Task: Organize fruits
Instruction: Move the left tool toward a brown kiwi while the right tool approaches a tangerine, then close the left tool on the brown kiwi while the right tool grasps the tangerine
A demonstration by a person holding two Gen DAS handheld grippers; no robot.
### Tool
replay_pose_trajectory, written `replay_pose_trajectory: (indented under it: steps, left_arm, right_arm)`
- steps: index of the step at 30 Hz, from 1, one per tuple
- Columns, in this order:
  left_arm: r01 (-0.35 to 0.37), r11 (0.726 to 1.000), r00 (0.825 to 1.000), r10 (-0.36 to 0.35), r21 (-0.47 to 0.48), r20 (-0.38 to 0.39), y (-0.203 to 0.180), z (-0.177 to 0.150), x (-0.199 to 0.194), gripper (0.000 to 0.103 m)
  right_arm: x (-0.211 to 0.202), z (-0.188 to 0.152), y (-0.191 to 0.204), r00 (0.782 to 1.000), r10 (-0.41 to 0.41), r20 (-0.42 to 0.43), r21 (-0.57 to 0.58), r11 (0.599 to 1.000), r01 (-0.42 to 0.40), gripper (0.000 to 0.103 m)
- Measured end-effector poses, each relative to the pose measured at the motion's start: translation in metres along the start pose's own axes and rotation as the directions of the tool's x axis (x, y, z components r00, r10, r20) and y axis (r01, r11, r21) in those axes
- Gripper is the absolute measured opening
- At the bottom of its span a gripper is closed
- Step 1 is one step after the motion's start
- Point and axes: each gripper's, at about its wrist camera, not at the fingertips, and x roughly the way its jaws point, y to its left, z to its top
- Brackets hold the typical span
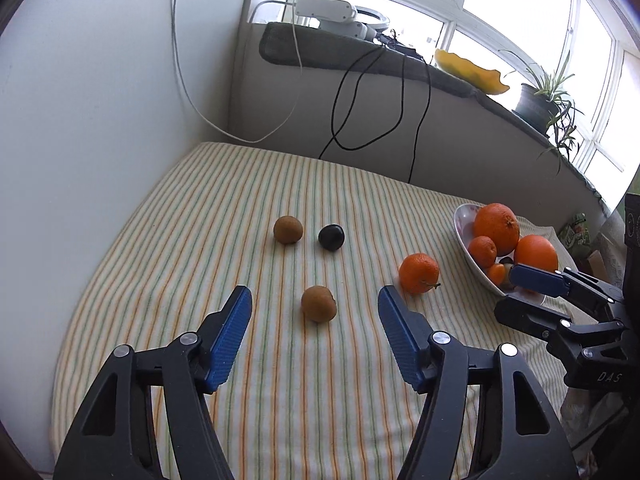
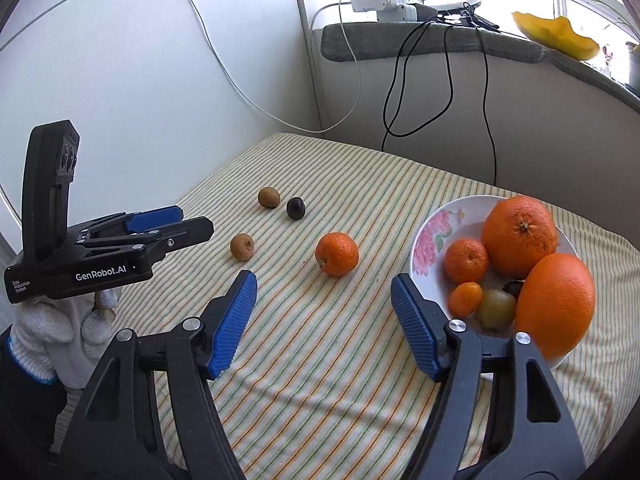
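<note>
- Bowl [image 2: 430,240] w/ pink flower print sits right of centre in the right wrist view, already loaded: 2 big oranges [image 2: 519,236], a mandarin [image 2: 466,261], a small orange fruit, a kiwi [image 2: 497,309] & something dark half hidden behind it
- Left to do, by my read: 4 loose fruits on the striped cloth [image 2: 320,380], so roughly over halfway
- Loose mandarin [image 2: 337,254] mid-frame, just left of the bowl but apart from it
- Near kiwi [image 1: 318,303] in the left wrist view lies centre frame, ahead of the left gripper [image 1: 315,300] and lined up w/ the gap between its jaws, not touching; jaws spread wide, empty
- Far kiwi [image 1: 287,230] & a dark plum-like fruit [image 1: 331,237] sit side by side above centre, close, not touching
- Right gripper [image 2: 324,282] jaws spread too, holding nothing, low centre of its view, bowl just to its right
- Likely next: left takes the near kiwi
</note>
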Motion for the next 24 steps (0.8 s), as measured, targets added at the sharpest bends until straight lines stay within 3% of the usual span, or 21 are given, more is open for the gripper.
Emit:
replay_pose_trajectory:
  steps: [7, 24]
  left_arm:
    - [0.023, 1.000, 0.999, -0.022, 0.006, -0.040, 0.004, -0.005, 0.014, 0.050]
    - [0.042, 0.999, 0.994, -0.038, 0.035, -0.101, -0.001, -0.005, 0.043, 0.039]
  right_arm:
    - [0.032, 0.009, 0.008, 0.998, -0.005, -0.066, -0.054, 0.999, 0.001, 0.052]
    - [0.084, 0.024, 0.005, 0.984, -0.069, -0.163, -0.139, 0.989, 0.047, 0.046]
